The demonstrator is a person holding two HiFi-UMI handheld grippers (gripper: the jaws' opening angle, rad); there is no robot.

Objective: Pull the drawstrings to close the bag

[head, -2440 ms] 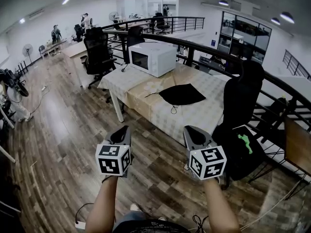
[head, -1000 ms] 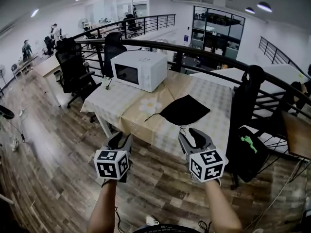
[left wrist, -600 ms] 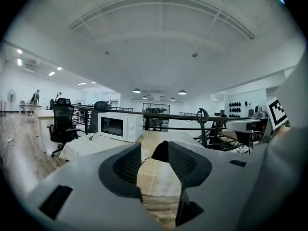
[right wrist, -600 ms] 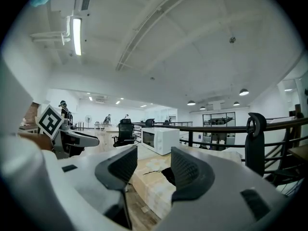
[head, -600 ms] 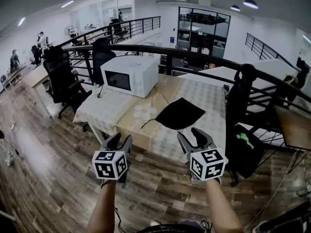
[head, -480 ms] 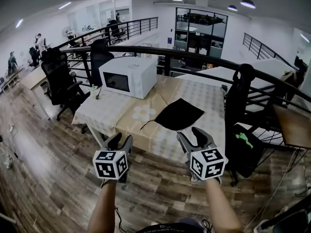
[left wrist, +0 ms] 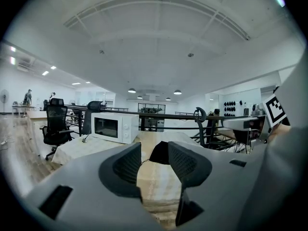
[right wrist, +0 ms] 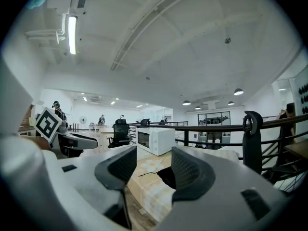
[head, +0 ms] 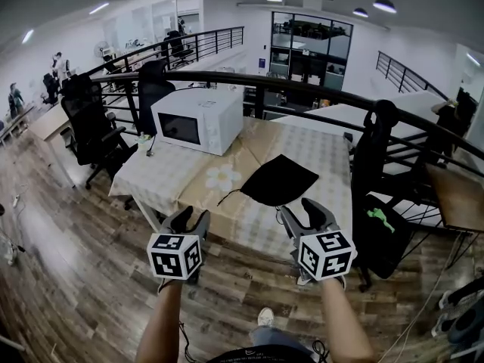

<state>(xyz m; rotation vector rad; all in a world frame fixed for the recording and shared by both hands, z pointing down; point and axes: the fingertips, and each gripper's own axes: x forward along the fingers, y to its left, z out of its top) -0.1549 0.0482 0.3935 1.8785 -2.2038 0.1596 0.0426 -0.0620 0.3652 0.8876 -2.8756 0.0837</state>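
The left gripper and right gripper have just been opening; both sets of jaws stand apart, holding nothing. Beyond their fingertips, untouched, the black bag lies flat on the table, its drawstring trailing out leftward. Its contents cannot be seen.

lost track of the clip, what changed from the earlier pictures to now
The person has walked closer to the table, so the black bag now lies nearer. The left tongs and right tongs have just been opening, nothing between them. Bag and microwave stay put, untouched.
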